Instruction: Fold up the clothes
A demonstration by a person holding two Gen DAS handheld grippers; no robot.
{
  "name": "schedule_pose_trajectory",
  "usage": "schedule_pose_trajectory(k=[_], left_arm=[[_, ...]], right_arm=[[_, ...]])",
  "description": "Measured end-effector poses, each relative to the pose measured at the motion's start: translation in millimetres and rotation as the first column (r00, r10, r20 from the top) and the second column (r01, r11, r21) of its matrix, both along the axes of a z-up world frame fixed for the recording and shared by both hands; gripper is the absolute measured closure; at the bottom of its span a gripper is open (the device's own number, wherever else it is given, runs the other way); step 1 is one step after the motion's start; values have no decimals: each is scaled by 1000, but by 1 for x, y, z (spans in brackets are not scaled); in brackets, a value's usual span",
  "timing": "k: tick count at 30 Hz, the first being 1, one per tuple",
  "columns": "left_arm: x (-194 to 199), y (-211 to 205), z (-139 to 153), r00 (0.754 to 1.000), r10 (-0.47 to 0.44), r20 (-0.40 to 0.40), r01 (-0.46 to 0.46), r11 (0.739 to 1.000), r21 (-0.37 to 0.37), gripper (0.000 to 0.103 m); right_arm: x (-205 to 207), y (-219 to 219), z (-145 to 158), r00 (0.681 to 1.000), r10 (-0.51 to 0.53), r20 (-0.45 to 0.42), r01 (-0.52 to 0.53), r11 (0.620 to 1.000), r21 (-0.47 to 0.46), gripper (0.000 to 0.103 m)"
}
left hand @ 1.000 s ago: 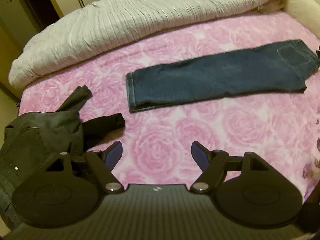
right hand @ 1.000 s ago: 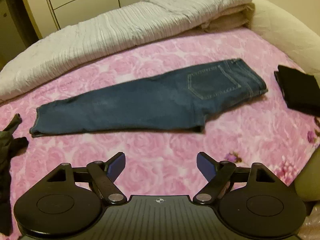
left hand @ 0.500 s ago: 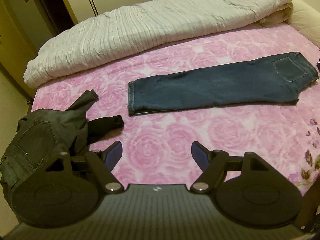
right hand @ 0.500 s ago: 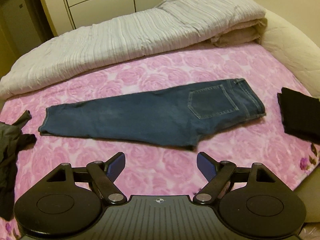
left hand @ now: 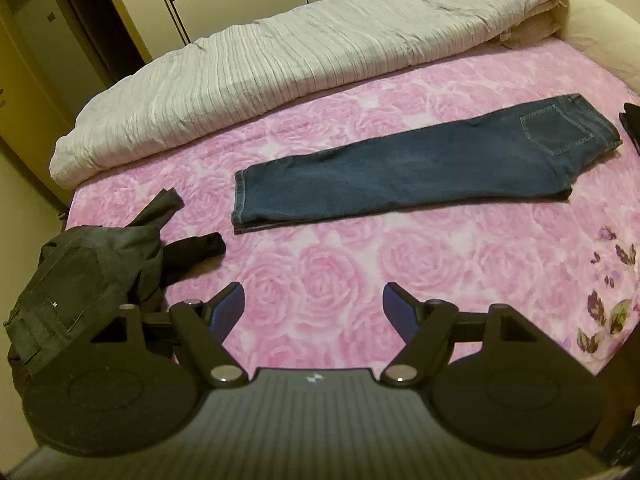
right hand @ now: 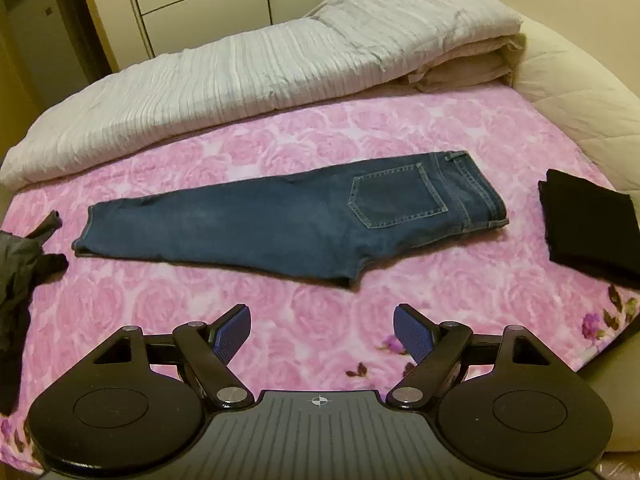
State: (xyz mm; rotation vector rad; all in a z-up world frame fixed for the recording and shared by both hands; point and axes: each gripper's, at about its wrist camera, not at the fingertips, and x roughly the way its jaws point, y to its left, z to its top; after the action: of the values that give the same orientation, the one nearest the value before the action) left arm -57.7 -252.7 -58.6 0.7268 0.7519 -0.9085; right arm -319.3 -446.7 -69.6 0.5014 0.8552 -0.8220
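Right now your left hand-held gripper (left hand: 313,300) and right hand-held gripper (right hand: 322,322) both hang spread and empty above the pink rose-print bed (right hand: 280,312). The dark blue denim jeans (right hand: 288,220) lie mid-bed, doubled lengthwise, leg on leg. If you pinch only the top layer at hem or waistband, the legs may slide apart. The crumpled black garment (left hand: 92,268) nearby could snag, and the folded black cloth (right hand: 588,224) could get dragged.

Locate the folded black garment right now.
In the right wrist view the folded black garment lies on the pink floral bedspread at the far right, just beyond the waistband of the blue jeans.
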Motion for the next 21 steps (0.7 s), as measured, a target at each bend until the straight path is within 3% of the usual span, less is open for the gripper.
schedule_pose_trajectory(k=[6,12,15,18,19,21], left_arm=[[29,13,-9,1000,17,14,-17,1000,12,28],[100,21,-36,999,45,-22,-46,998,-44,27],[137,21,-56,999,33,-33,-36,996,-80,27],[172,18,-81,1000,5,-22,-7,995,-103,27],[182,16,-90,1000,-7,-5,6,995,-99,27],[200,13,-106,1000,-16,19,18,996,-91,27]], right_arm=[[77,21,-21,976,215,-14,-216,976,-42,21],[154,41,-41,907,420,-36,-421,903,-80,21],[218,62,-65,832,550,-66,-554,820,-143,21],[291,80,-110,758,644,-107,-651,734,-196,22],[314,86,-125,730,672,-122,-681,701,-212,25],[357,94,-161,671,724,-161,-738,633,-233,44]])
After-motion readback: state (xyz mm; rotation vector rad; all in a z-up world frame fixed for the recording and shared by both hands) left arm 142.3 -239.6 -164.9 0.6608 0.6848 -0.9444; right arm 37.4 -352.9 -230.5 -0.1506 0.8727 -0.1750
